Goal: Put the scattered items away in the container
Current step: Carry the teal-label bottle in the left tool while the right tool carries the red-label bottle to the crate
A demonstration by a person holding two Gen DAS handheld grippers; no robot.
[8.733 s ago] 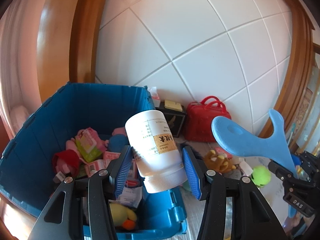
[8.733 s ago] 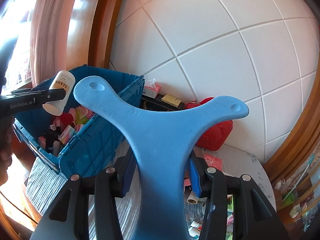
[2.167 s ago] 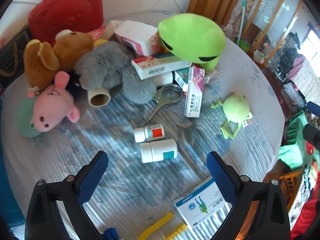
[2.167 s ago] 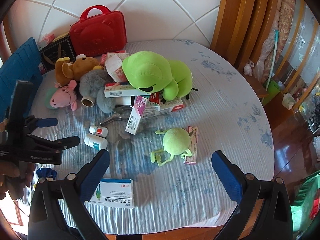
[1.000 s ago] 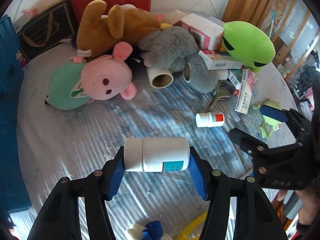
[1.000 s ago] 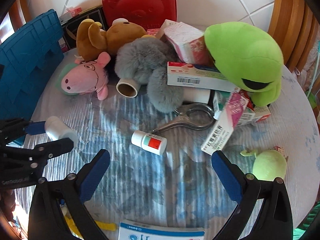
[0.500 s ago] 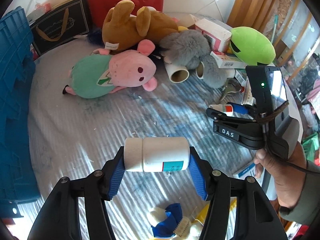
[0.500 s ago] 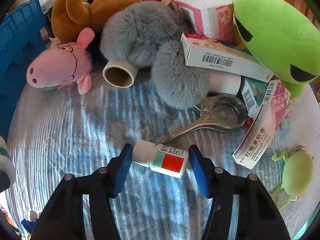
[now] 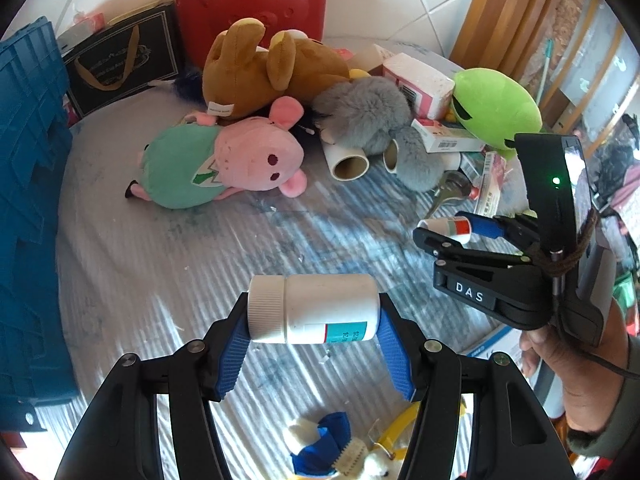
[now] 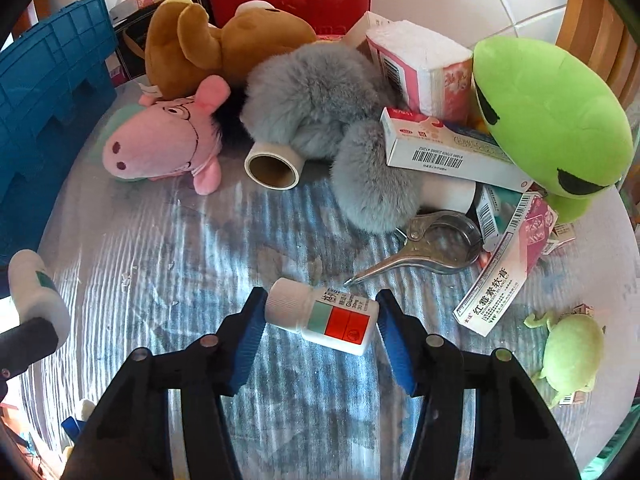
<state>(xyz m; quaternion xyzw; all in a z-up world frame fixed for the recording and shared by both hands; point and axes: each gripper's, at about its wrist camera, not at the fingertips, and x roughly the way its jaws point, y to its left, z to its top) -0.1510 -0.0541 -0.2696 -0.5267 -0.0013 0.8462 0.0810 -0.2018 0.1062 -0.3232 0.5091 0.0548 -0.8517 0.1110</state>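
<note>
My left gripper [image 9: 313, 322] is shut on a white pill bottle with a teal label [image 9: 314, 308], held sideways above the table; the same bottle shows at the left edge of the right wrist view [image 10: 34, 292]. My right gripper [image 10: 320, 320] is shut on a small white bottle with a red and green label [image 10: 324, 314], lifted a little off the cloth; it also shows in the left wrist view [image 9: 448, 225]. The blue container [image 9: 28, 184] stands at the left, its wall also in the right wrist view [image 10: 48, 92].
Against the pile at the back lie a pink pig plush [image 10: 160, 144], brown bear [image 10: 208, 44], grey fur toy [image 10: 320, 92], green plush [image 10: 548, 120], medicine boxes [image 10: 444, 152], a cardboard tube [image 10: 272, 166] and metal pliers [image 10: 432, 248]. A small green frog toy [image 10: 572, 348] lies right.
My right gripper closed on the small red-label bottle and raised it slightly. My left gripper lifted the teal-label bottle higher and drew back toward the container side.
</note>
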